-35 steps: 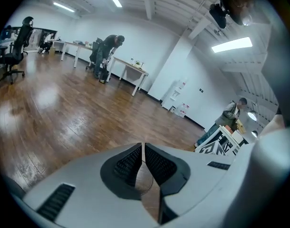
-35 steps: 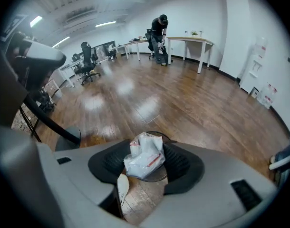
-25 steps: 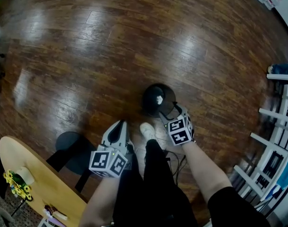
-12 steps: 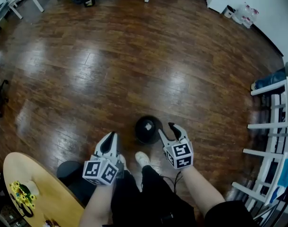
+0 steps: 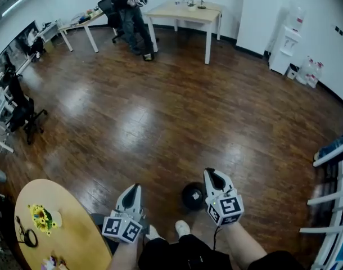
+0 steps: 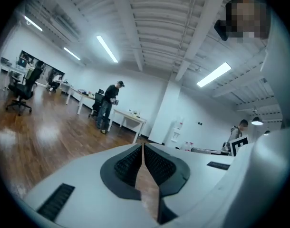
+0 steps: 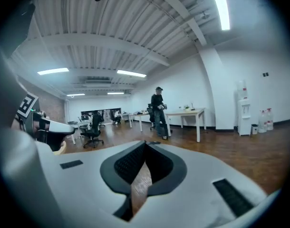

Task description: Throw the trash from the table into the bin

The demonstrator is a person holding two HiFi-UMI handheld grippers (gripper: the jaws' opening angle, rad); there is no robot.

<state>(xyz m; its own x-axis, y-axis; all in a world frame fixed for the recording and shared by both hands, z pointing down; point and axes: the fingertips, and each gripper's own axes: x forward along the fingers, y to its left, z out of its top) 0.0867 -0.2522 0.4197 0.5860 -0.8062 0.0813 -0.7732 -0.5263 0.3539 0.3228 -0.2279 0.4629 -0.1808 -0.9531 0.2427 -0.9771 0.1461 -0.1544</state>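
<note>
Left claw (image 5: 132, 190) and right claw (image 5: 214, 176) have just closed: pressed together, empty. Bin (image 5: 193, 196) stands on floor (image 5: 160, 122) betw. them, by your feet. Turn to worktop (image 5: 76, 235); reopen claws before next pickup.

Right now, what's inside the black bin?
Only darkness shows inside the bin; any trash is too small to tell. The right gripper, just shut and empty, covers its right side.

Far ahead of the jaws a person (image 5: 129, 13) stands beside a pale wooden bench (image 5: 185, 11) on the dark wood floor (image 5: 160, 111). A white water dispenser (image 5: 288, 41) stands off to the jaws' right, and a black office chair (image 5: 22, 111) well to their left.
</note>
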